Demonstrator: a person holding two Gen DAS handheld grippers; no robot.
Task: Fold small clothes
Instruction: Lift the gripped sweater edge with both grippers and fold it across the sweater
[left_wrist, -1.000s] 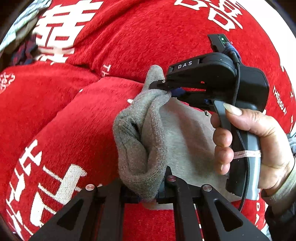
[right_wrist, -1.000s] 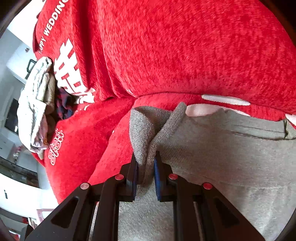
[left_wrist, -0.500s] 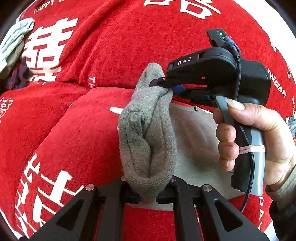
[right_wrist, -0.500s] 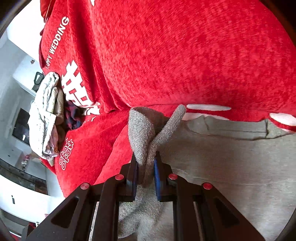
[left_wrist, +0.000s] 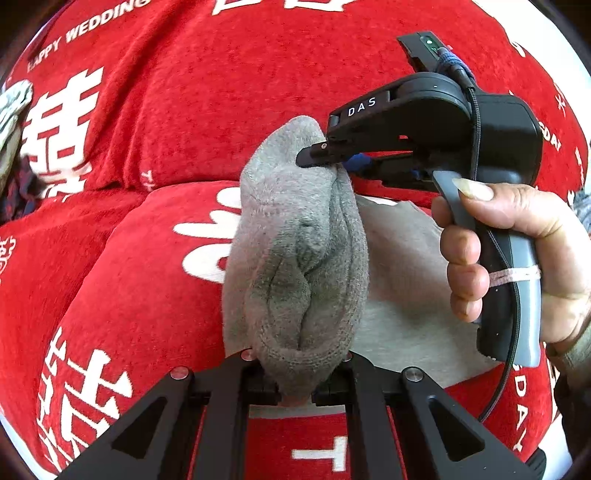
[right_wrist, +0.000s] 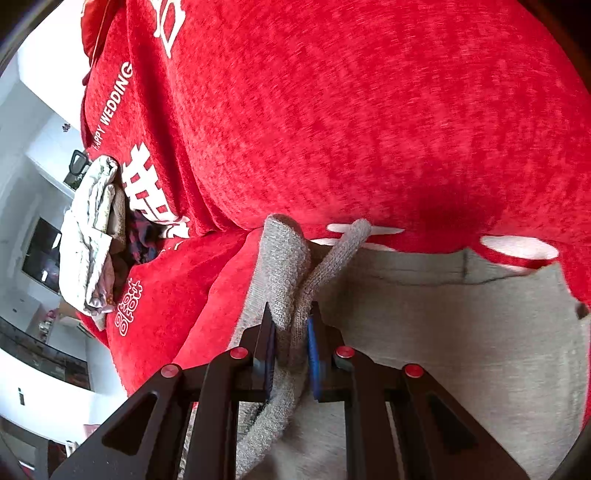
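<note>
A small grey knit garment (left_wrist: 295, 266) lies on a red sofa cover, one edge lifted into a thick bunched fold. My left gripper (left_wrist: 295, 384) is shut on the near end of that fold. My right gripper (left_wrist: 325, 155), held by a hand, is shut on the far end of the same fold. In the right wrist view the right gripper (right_wrist: 290, 332) pinches the grey garment (right_wrist: 284, 273) between blue pads (right_wrist: 314, 350). The rest of the garment (right_wrist: 443, 325) lies flat to the right.
The red cover with white characters (left_wrist: 147, 110) drapes over the sofa seat and backrest (right_wrist: 369, 110). A pile of light and dark clothes (right_wrist: 92, 236) sits at the far left end of the sofa, also seen at the left edge of the left wrist view (left_wrist: 11, 122).
Both grippers have lifted the bunched grey fold higher and carried it over the flat part of the garment. More of the flat grey cloth shows under the right gripper.
</note>
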